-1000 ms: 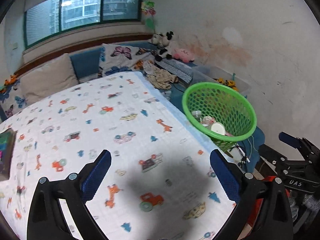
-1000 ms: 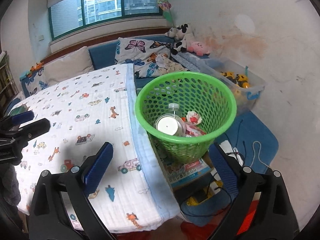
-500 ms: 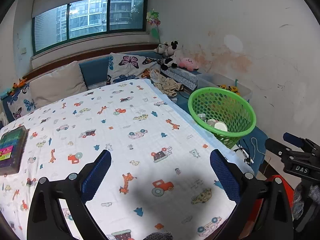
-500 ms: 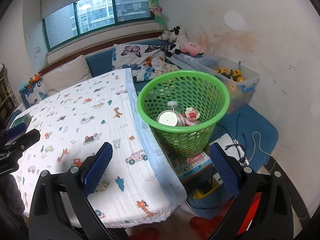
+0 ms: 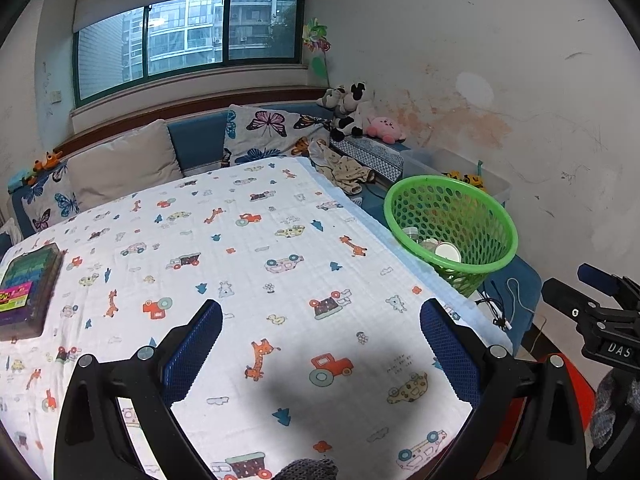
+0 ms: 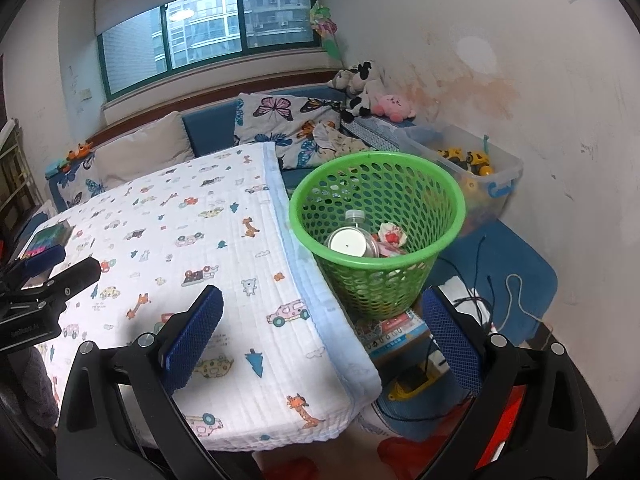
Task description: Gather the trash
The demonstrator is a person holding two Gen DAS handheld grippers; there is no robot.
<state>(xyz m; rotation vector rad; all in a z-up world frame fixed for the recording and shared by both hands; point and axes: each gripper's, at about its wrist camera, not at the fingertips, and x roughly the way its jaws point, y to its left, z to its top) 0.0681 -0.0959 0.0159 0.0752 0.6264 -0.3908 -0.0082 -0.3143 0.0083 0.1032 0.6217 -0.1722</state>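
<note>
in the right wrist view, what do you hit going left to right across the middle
left gripper → animal-print blanket → green basket holding a clear plastic bottle → clear toy bin

Basket (image 6: 376, 208) right of table (image 6: 200, 240), bottle (image 6: 352, 240) inside, box (image 5: 28, 288) on table's left

Dim window (image 5: 188, 40) daylight; sharp frames, fisheye-warped edges.

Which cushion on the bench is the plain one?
The beige cushion, left of the white butterfly-print cushion; no pattern on it.
</note>
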